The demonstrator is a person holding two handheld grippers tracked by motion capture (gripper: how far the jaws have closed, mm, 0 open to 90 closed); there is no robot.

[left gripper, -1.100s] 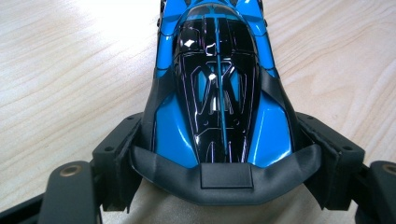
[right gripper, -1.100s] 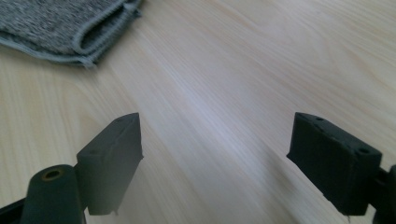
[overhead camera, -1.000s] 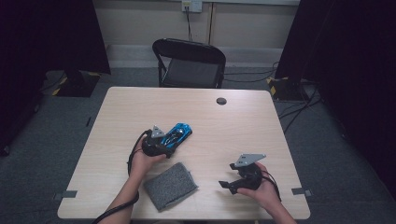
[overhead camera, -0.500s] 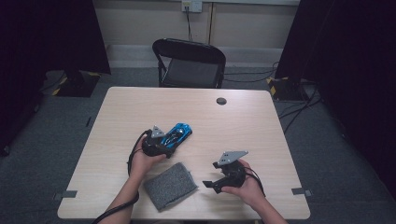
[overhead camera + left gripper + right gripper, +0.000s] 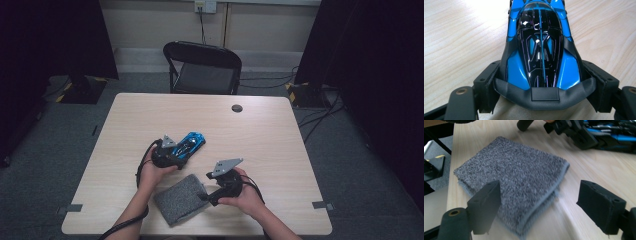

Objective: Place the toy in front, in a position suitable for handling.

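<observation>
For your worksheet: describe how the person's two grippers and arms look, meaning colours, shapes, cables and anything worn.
Both the left gripper and the right gripper are black, each topped by a grey three-cornered plate. Their jaws are blocky black pads with small screw holes. A black cable trails from each. The forearms are bare; no sleeves show.

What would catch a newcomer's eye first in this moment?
The glossy blue and black toy car stands out, clamped at one end between the left gripper jaws near the table's middle. Next comes the folded grey cloth by the near edge, with the open right gripper just short of its corner. Behind the table stands a black folding chair.
</observation>
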